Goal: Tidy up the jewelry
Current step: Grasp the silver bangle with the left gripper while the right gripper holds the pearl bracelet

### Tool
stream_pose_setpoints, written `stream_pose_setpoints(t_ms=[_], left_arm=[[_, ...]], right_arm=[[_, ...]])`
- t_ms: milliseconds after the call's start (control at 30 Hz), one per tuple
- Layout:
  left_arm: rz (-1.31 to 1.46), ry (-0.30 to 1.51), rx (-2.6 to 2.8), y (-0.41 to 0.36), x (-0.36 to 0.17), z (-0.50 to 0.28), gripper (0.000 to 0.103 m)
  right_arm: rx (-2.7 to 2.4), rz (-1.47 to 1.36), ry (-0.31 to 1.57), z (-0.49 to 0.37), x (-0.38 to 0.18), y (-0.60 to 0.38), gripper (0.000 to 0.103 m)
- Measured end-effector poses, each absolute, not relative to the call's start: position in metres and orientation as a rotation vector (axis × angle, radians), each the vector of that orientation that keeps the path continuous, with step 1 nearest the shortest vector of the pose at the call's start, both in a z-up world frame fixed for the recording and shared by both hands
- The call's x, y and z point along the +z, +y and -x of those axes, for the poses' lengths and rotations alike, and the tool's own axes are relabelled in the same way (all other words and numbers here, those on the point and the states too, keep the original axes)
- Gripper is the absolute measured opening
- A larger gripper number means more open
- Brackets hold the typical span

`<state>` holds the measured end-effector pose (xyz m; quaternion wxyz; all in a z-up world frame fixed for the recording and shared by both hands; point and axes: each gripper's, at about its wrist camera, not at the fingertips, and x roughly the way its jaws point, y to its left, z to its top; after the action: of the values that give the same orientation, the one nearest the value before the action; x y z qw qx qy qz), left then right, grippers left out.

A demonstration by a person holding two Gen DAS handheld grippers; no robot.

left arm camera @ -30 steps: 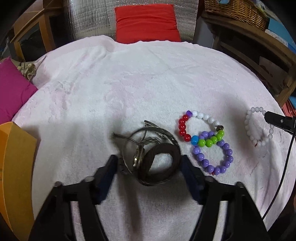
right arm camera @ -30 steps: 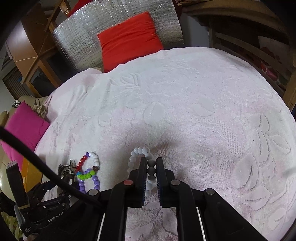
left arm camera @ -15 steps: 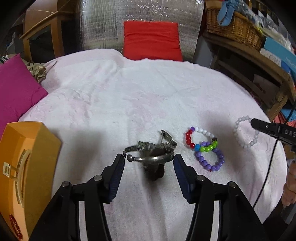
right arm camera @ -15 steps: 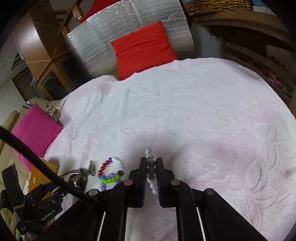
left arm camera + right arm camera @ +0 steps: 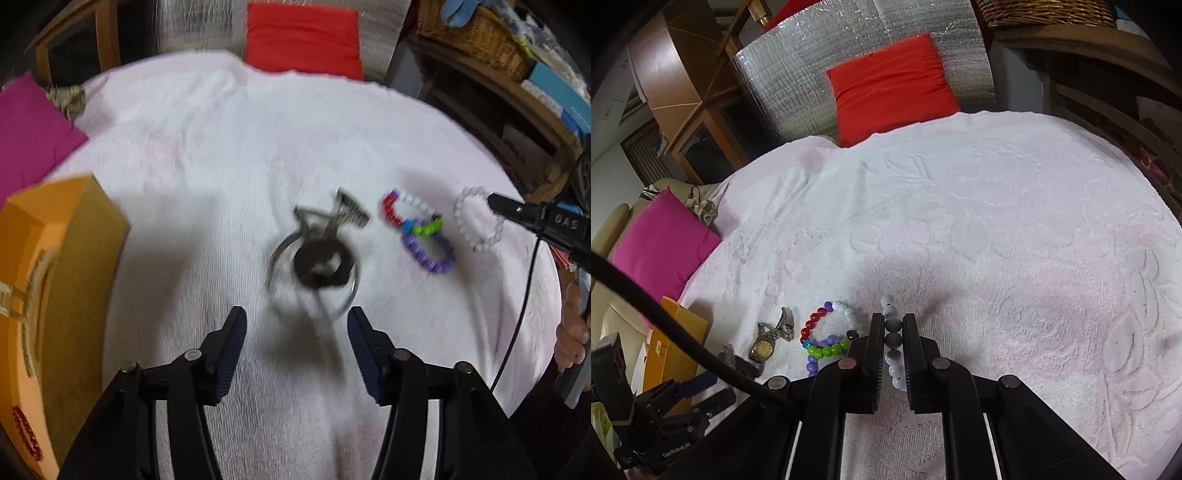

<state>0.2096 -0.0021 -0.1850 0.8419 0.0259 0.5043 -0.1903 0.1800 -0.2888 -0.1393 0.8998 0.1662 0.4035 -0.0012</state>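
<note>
White bead bracelet [image 5: 893,345] | clamped between right tongs [image 5: 891,332] | off towel [image 5: 1015,229]

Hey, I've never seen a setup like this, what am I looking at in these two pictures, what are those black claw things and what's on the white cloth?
Each picture comes from a camera mounted on a hand-held two-finger gripper, looking along its fingers. In the left wrist view, the left gripper is open above a blurred pile holding a metal bangle and a wristwatch. Beside them on the white cloth lies a colourful bead bracelet, and an orange box stands at the left. In the right wrist view, the right gripper is shut on a white bead bracelet.
</note>
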Motion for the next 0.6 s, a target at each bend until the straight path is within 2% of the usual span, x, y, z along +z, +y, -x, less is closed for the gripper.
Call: stream_pose_setpoints(t_ms=[67,167,533,567,600], left_arm=[[-0.054,1.094,-0.394,-0.002,-0.191,-0.212,0.062],[-0.050,1.094,-0.385,-0.006,-0.193,-0.215,0.071],[-0.022,1.059,-0.323,-0.021,-0.200,-0.241,0.073],[-0.036,1.054,-0.320,-0.022,-0.201,-0.241,0.071],[-0.053,1.042,-0.322,-0.025,-0.200,-0.240,0.059]], right_arm=[[-0.003,-0.352,0.842,-0.182,-0.141,-0.289,0.011],[0.003,-0.350,0.838,-0.181,-0.140,-0.287,0.011],[-0.004,-0.361,0.836,-0.177,-0.140,-0.292,0.011],[-0.006,-0.361,0.835,-0.177,-0.140,-0.293,0.011],[-0.008,-0.363,0.834,-0.176,-0.140,-0.294,0.011]])
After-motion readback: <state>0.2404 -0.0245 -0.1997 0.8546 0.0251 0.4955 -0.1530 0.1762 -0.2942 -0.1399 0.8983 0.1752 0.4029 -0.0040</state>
